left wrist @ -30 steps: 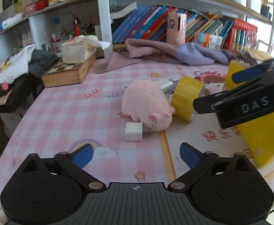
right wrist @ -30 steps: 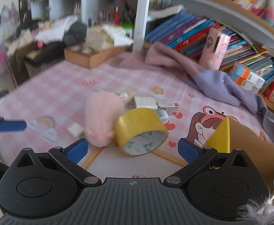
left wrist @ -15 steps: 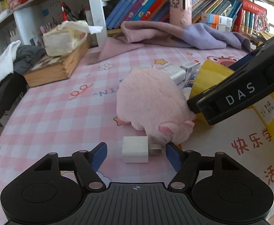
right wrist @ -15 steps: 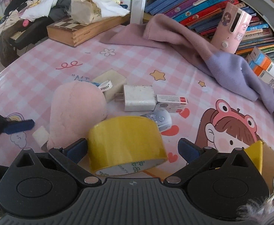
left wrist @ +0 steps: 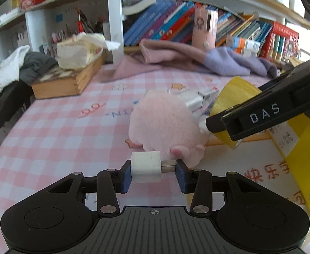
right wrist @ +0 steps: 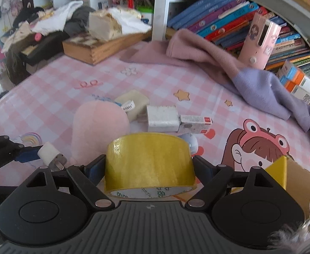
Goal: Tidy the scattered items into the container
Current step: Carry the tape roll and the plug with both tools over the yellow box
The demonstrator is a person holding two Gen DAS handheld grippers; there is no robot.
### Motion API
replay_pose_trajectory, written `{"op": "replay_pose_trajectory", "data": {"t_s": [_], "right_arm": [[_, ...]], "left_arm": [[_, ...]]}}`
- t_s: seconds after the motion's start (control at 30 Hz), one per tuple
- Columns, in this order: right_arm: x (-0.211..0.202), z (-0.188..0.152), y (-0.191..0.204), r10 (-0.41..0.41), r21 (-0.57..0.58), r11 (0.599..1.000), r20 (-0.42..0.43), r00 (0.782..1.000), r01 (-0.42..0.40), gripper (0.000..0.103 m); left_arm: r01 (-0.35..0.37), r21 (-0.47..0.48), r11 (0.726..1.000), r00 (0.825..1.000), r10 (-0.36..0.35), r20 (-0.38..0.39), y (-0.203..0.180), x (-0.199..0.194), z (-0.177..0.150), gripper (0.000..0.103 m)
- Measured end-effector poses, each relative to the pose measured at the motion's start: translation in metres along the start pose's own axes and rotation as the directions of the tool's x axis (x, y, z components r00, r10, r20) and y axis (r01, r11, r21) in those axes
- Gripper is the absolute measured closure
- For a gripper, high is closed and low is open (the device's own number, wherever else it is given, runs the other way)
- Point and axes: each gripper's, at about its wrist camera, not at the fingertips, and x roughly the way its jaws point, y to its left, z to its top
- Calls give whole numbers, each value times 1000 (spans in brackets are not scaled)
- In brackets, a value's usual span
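So, we've got both grippers closing at once here. The left gripper [left wrist: 153, 174] has its jaws coming in on the little white charger plug [left wrist: 146, 166]: one pad looks flush against the plastic body, the other is meeting the tips of the metal prongs, so it's pinched end to end while still sitting on the pink checked tablecloth [left wrist: 55, 131], just in front of the pink plush toy [left wrist: 165, 124]. We'd say that plug is light and rigid, but gripping on the prongs is sketchy; slick metal, tiny contact, it could pivot out. Squeezing the flat plastic sides would be safer. The right gripper [right wrist: 149, 168] is closing around the yellow tape roll [right wrist: 149, 163], pads right at its outer wall on both sides, though we can't tell if they're pressing yet. The roll is light and stiff enough across its width, but smooth and glossy, so we'd want a firm squeeze mid-height. The yellow cardboard box [left wrist: 303, 165] sits near, at the right, which we're guessing is the container.
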Motion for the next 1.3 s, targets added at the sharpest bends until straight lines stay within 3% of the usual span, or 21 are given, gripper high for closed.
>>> {"op": "replay_pose_trajectory", "data": {"t_s": [0.33,0.63,0.87,1.3], "right_arm": [[-61,-12,14,9,27,1000,103,995,-12,18],[-126,-43,23,9,76,997,166,986,-22,18],[-168,-81,26,11,119,992,164,986,-30,18],[-237,-151,30,-64,263,964,163,985,19,18]], "left_arm": [[0,36,999,997,-2,74,-7,-52,5,62],[62,86,994,994,-69,86,-19,-105,-13,62],[134,113,985,985,-144,93,-28,-146,-27,62],[256,178,950,959,-273,76,-51,-196,-55,62]]}}
